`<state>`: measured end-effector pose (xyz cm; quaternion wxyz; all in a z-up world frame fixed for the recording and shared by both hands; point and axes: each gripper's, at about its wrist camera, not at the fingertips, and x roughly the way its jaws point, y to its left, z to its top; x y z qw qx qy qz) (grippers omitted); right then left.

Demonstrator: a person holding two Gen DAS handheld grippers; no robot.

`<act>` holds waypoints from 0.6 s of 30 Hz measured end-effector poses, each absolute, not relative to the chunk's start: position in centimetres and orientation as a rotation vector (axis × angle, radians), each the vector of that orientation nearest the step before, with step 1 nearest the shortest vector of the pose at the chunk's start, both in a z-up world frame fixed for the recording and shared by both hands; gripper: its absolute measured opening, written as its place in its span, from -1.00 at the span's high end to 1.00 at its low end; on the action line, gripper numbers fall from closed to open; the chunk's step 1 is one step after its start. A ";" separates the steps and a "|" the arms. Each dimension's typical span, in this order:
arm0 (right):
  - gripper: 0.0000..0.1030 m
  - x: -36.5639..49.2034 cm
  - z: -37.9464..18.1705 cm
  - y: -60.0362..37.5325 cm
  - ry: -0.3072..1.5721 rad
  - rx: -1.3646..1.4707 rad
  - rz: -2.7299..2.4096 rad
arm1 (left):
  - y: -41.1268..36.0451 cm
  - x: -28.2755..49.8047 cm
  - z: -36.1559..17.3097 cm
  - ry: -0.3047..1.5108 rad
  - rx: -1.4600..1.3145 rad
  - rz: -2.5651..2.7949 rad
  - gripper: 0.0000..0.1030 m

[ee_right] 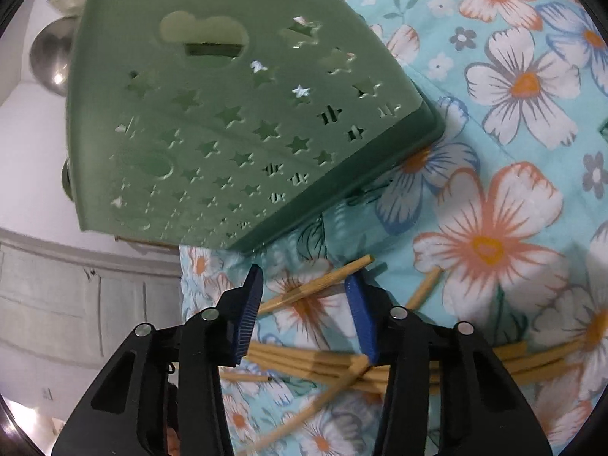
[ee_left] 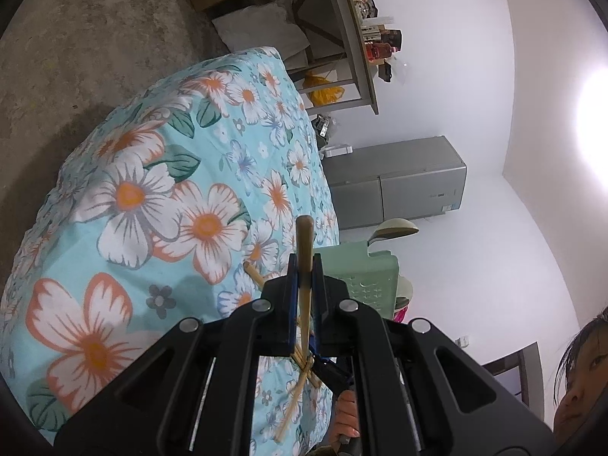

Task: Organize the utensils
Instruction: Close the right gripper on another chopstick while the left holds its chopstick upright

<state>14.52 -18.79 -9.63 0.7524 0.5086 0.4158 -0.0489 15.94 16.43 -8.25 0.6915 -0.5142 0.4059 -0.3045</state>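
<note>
My left gripper (ee_left: 305,266) is shut on one wooden chopstick (ee_left: 304,239), which sticks out past the blue pads above the flowered tablecloth. More chopsticks (ee_left: 300,376) lie crossed on the cloth under it. The green perforated basket (ee_left: 364,277) stands just right of that gripper. In the right wrist view my right gripper (ee_right: 304,281) is open and hangs low over the cloth. A single chopstick (ee_right: 323,285) lies slantwise between its fingertips, and the pads are not pressing on it. Several chopsticks (ee_right: 304,361) lie in a loose pile closer to the camera. The basket (ee_right: 228,114) stands tilted just beyond.
The flowered tablecloth (ee_left: 152,209) covers the table, whose edge drops to a concrete floor (ee_left: 76,57). A grey fridge (ee_left: 399,186) and a cluttered shelf (ee_left: 357,38) stand behind. A metal bowl (ee_right: 49,57) sits behind the basket. A person's hand (ee_left: 345,414) is below.
</note>
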 end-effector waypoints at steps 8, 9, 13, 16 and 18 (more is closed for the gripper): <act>0.48 14.1 -10.5 -19.7 0.853 1.208 -0.186 | 17.0 15.9 -8.4 0.907 -1.154 -0.672 0.91; 0.54 13.9 -10.5 -20.0 0.850 1.220 -0.194 | 17.0 15.9 -8.4 0.907 -1.154 -0.671 0.90; 0.67 13.1 -10.8 -20.7 0.841 1.243 -0.199 | 17.2 15.9 -8.3 0.903 -1.150 -0.668 0.90; 0.69 12.4 -11.0 -21.1 0.827 1.256 -0.186 | 17.3 15.8 -8.1 0.897 -1.149 -0.666 0.90; 0.70 12.0 -11.0 -21.4 0.811 1.260 -0.172 | 17.4 15.7 -7.8 0.891 -1.146 -0.667 0.90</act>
